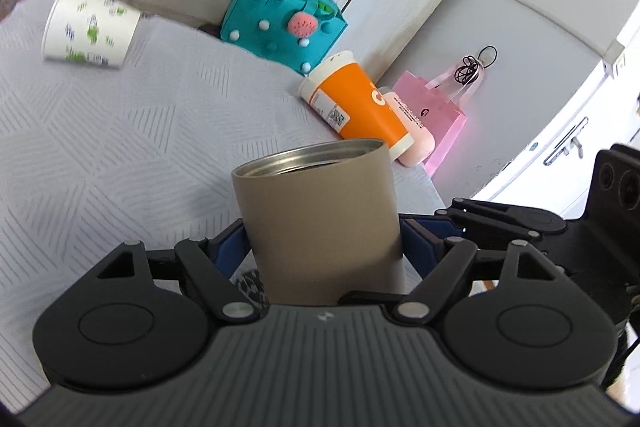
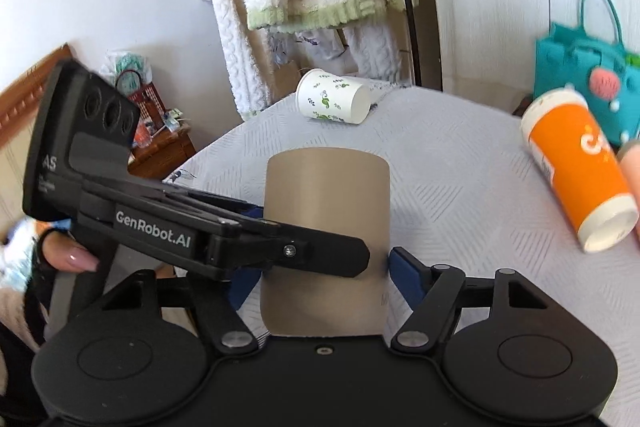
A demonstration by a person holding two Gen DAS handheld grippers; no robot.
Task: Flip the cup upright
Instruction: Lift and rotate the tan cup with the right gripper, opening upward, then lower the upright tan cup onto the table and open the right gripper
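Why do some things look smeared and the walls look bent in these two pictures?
Left wrist view: the fisheye lens bows the cabinet edges; the paper cup is smeared by motion, while the tan cup stays sharp; bright light washes out the right edge. Right wrist view: the orange cup and teal bag blur near the rim, the tan cup's middle looks crisp, and the corners go dark.

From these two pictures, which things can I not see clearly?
- Tan cup: base hidden in both wrist views by the gripper bodies.
- Right gripper: its left finger is covered by the left gripper.
- Paper cup: blurred print in the left view.
- Orange cup: lettering blurred and partly turned away.
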